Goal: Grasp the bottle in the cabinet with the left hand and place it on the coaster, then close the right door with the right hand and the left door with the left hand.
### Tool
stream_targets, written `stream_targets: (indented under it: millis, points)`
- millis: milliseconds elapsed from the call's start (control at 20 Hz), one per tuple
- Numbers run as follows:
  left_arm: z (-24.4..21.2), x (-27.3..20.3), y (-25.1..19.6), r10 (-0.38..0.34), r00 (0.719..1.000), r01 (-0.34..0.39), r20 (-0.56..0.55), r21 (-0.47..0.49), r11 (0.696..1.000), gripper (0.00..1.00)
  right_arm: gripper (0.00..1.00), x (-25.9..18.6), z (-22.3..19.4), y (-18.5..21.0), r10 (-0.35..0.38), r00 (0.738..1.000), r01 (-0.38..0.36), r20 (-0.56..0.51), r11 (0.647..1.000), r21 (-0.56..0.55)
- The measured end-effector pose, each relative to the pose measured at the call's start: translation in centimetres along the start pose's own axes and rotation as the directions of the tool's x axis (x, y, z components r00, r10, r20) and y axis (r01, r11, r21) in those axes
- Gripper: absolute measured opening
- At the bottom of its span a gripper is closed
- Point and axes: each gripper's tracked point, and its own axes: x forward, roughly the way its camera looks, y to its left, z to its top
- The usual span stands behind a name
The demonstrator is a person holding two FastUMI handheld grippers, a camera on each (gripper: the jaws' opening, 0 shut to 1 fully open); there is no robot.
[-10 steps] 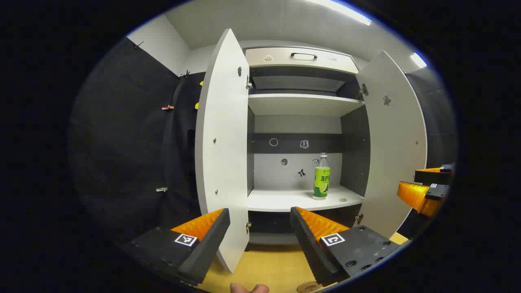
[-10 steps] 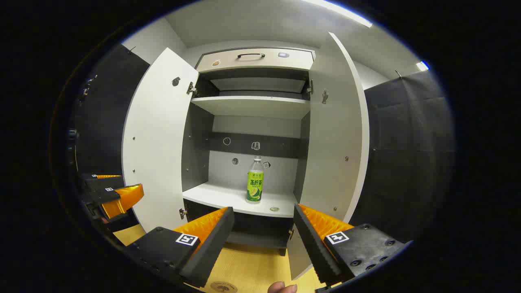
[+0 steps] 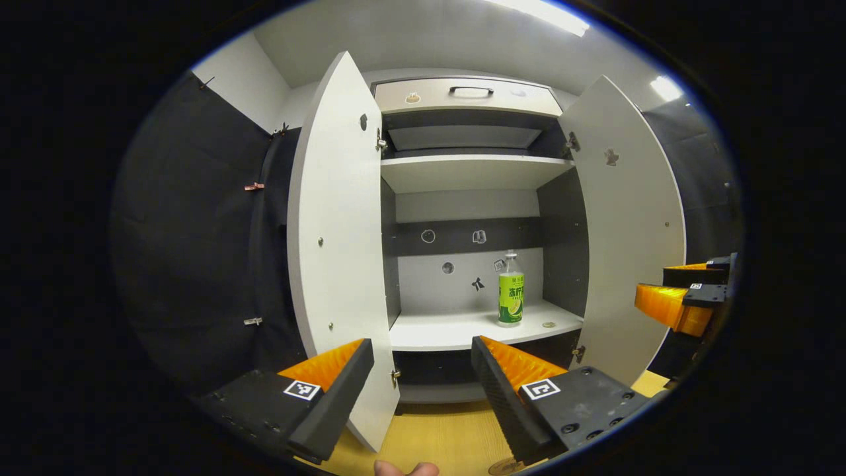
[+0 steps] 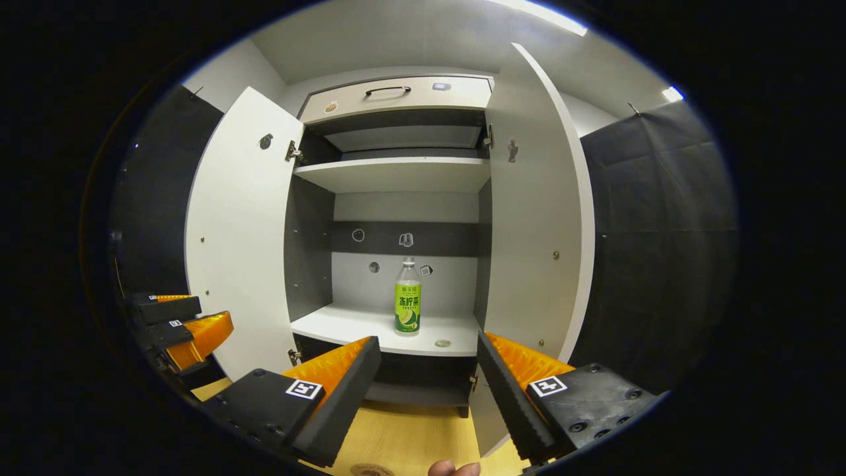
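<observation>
Open cabinet — bottle upright, cap up; both grippers released.

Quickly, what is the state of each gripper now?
Left gripper: open, holding nothing.
Right gripper: open, holding nothing.
The bottle stands in the cabinet.

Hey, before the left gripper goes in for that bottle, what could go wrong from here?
1. The left door stands open close beside the left gripper, so the reach might clip its edge.
2. The bottle is tall, narrow and upright near the shelf's front; an off-centre approach could tip it.
3. A small round object lies beside the bottle and might get knocked.
</observation>
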Motion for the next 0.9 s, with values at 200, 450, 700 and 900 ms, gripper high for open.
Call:
stream_targets:
  millis: [200,450,700,900]
  points:
    - [-0.22,-0.09,0.18,-0.007,1.000,0.007,-0.004,-0.019,1.000,0.95,0.97,0.11,-0.03,0.14,0.001,1.000,-0.001,0.004,1.000,-0.011]
    - [-0.02,-0.08,0.36,-0.012,1.000,0.012,0.003,-0.022,1.000,0.95,0.98,0.24,0.17,-0.11,-0.009,1.000,0.010,0.011,1.000,-0.012]
    - [0.41,0.06,0.12,-0.019,1.000,0.019,0.013,-0.020,1.000,0.95,0.98,0.38,0.31,-0.18,-0.011,1.000,0.011,0.016,1.000,-0.015]
    - [0.67,0.41,-0.30,-0.026,1.000,0.026,0.017,-0.015,1.000,0.95,0.98,0.28,0.47,-0.40,-0.012,1.000,0.013,0.022,1.000,-0.017]
